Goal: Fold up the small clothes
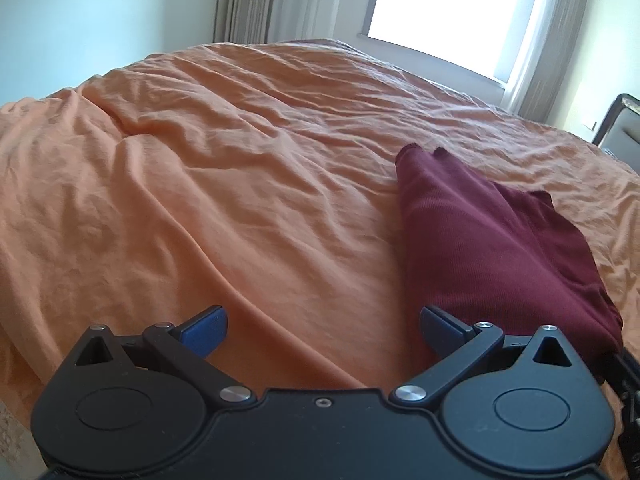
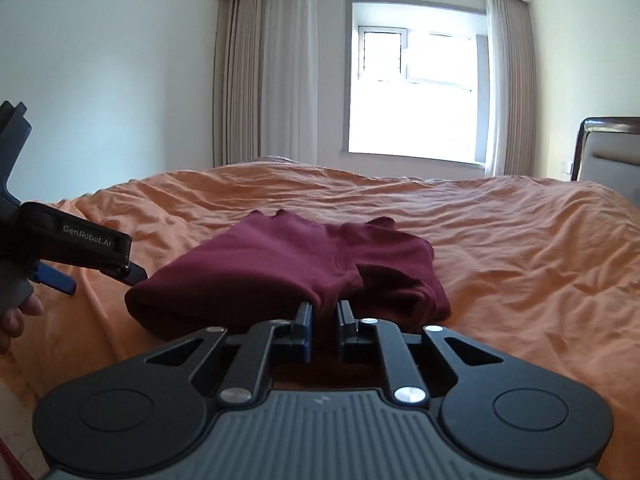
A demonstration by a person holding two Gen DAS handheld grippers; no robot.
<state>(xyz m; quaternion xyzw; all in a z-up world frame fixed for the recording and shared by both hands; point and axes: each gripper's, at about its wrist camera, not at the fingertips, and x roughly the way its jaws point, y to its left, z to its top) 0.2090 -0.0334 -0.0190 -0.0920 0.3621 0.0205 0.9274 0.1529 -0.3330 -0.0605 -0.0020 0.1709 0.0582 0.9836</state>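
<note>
Basically, right tool (image 2: 323,322) was pinching the near edge of the maroon garment (image 2: 288,268), fingers almost pressed together with a ridge of fabric pulled up between them. Left tool (image 1: 323,330) was spread wide and empty, hovering over bare sheet just beside the garment's left edge; in the right wrist view it sat at far left (image 2: 94,266) with part of a hand (image 2: 18,314) on its grip.

Garment lay on the orange bedsheet (image 1: 200,184), already doubled into a rough bundle. Near right corner looked bunched and rolled, not flat. Far edge showed small uneven peaks, so the layers didn't look aligned. Couldn't tell what kind of garment it was.

Beyond that: rumpled sheet, then beige curtains (image 2: 264,80), bright window (image 2: 416,80), and a headboard (image 2: 608,148) at far right.

Risks, as I read it:
- Only one corner was held. Lifting or dragging from that single pinch would likely swing the bundle and undo the existing fold.
- Grip looked like it caught a thin ridge; it might hold only the top layer, so the layers could separate on the pull.
- Soft, wrinkled sheet could drag up with the fabric and skew the crease.
- Left tool closing too low might grab sheet instead of cloth.
</note>
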